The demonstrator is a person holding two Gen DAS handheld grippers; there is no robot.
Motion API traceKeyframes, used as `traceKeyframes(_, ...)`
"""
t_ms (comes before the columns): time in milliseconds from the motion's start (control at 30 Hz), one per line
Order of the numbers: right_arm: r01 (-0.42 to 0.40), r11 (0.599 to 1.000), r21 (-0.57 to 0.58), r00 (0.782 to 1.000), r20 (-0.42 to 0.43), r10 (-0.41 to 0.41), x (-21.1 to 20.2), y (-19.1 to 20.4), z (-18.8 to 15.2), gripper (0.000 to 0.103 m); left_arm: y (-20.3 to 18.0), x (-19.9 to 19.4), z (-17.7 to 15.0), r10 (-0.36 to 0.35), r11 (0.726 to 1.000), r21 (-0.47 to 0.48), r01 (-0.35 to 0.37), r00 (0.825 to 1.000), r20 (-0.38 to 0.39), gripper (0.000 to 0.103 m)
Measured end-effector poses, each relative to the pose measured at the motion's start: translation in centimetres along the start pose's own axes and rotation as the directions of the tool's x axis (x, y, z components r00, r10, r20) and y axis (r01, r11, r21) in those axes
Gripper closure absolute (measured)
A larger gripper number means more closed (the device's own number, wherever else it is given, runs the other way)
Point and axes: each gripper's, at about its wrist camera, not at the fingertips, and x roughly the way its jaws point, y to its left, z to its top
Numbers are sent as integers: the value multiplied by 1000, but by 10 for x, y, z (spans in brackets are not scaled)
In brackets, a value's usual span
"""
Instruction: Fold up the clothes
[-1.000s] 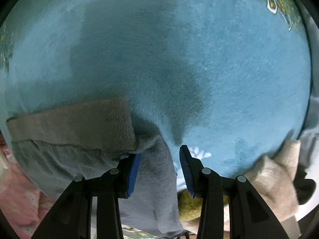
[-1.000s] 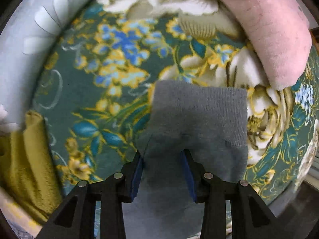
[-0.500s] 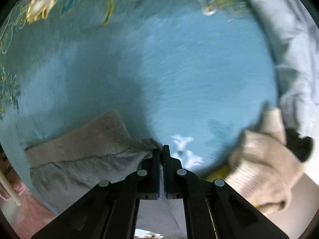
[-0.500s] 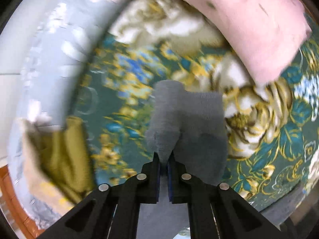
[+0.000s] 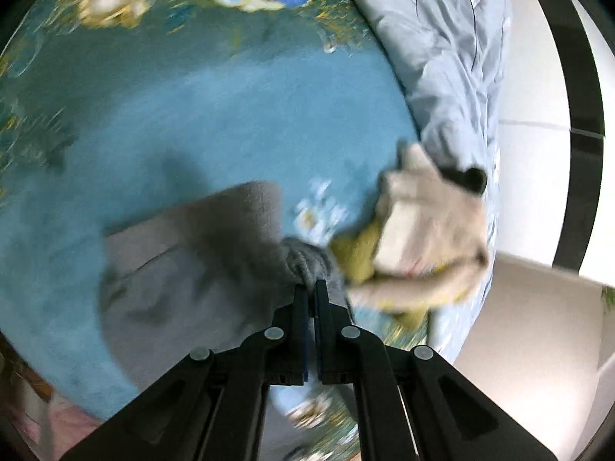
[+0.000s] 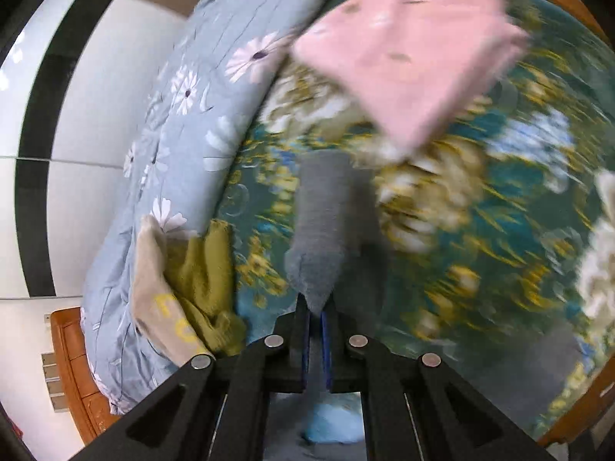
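1. Left claw (image 5: 311, 288) is clamped tight on a bunched edge of the grey garment (image 5: 184, 269), which trails leftward over the bed (image 5: 192, 115)
2. Right claw (image 6: 315, 307) pinches the garment's other end, its long axis stretching straight ahead

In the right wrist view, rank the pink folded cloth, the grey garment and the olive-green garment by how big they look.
1. pink folded cloth
2. grey garment and olive-green garment: about alike, and the grey one hangs nearer the camera, so unranked.
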Motion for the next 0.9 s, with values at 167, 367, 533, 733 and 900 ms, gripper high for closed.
traceKeyframes(167, 152, 984, 90, 987, -57, -148, -5, -102, -57, 98, 77, 14, -27, 185, 978, -83, -190, 981, -60, 101)
traceKeyframes(367, 276, 951, 142, 958, -118, -260, 11, -161, -97, 98, 106, 27, -36, 268, 956, -109, -273, 961, -60, 101)
traceKeyframes(533, 359, 920, 155, 930, -141, -339, 17, -188, -113, 98, 95, 44, -21, 352, 936, 36, -351, 935, -38, 100)
traceKeyframes(733, 420, 902, 97, 903, -150, -404, 25, -183, -117, 98, 105, 76, -3, 369, 928, 76, -365, 928, -49, 58)
traceKeyframes(900, 431, 900, 67, 897, -137, -420, 26, -180, -116, 98, 112, 86, -1, 301, 953, 34, -300, 953, -39, 73)
